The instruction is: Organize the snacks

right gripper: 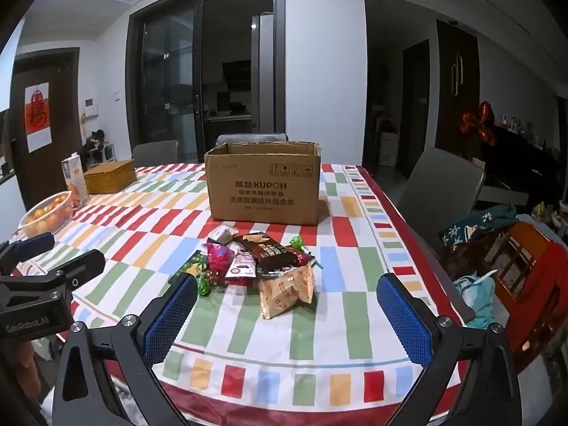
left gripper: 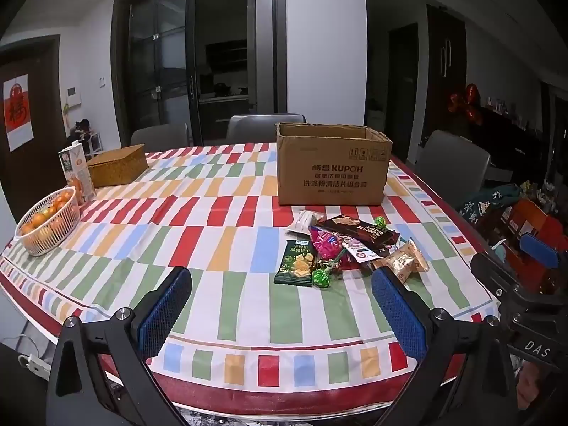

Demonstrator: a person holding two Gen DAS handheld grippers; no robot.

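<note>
Right wrist view: both claws, left claw and right claw, gape empty before snacks.

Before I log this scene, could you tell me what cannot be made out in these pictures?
- Inside of the cardboard box: both views, hidden by its front wall.
- Snacks low in the snack pile: both views, covered by upper packets.
- Small print on the milk carton: both views, too small.

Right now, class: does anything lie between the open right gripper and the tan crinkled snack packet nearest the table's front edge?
Nothing visible does. Only bare striped tablecloth lies between the right gripper and the tan crinkled snack packet. Its blue pads stand wide apart, empty. The other snacks lie behind the packet, toward the brown cardboard box.
</note>
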